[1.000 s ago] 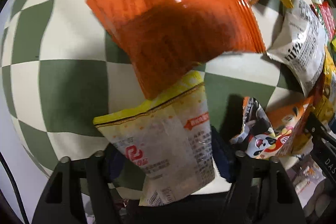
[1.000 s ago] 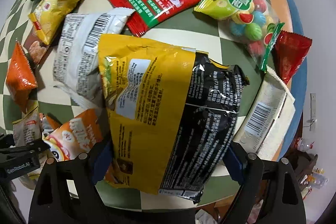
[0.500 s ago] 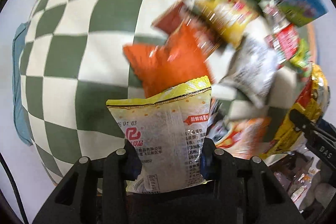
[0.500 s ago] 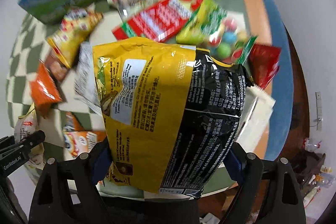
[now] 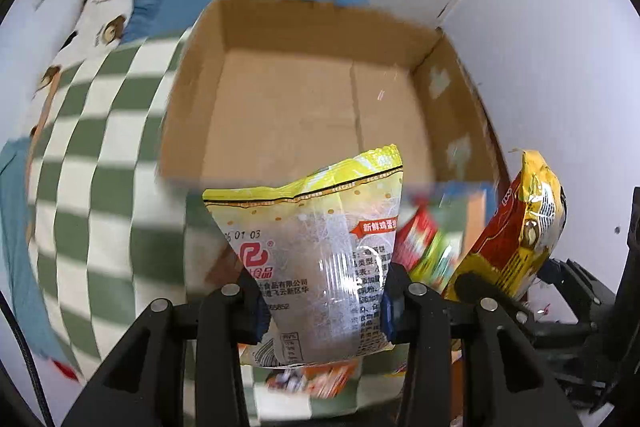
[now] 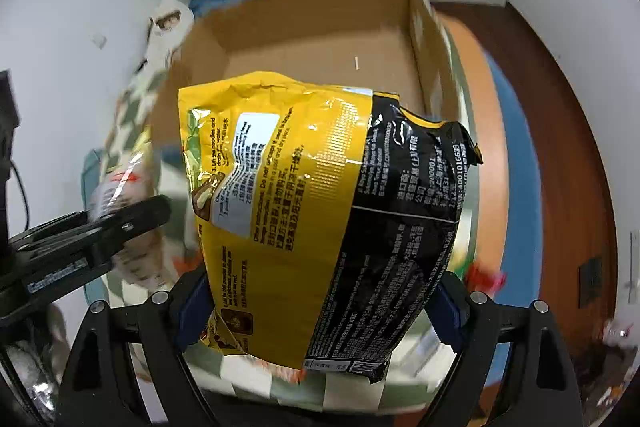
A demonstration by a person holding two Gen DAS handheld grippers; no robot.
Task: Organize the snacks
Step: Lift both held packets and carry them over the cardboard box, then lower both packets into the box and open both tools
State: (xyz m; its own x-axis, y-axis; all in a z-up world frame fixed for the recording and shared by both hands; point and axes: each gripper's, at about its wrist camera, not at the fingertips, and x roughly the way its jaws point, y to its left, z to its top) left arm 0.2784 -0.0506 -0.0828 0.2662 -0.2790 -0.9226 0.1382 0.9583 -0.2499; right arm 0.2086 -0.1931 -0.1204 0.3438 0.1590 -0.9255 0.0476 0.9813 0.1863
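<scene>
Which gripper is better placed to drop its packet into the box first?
Marginally the right gripper: its yellow-and-black packet already overlaps the cardboard box opening. The left gripper, shut on the pale yellow-topped packet, sits nearer the box's front wall. Close call; both hold firmly.

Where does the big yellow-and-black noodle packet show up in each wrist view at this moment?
Left wrist: the yellow-and-black packet is at the right edge, seen from its red-and-gold side, beside the clear yellow-topped packet.
Right wrist: it fills the centre, clamped in the right gripper.
Shared landmark: the open cardboard box behind it.
</scene>
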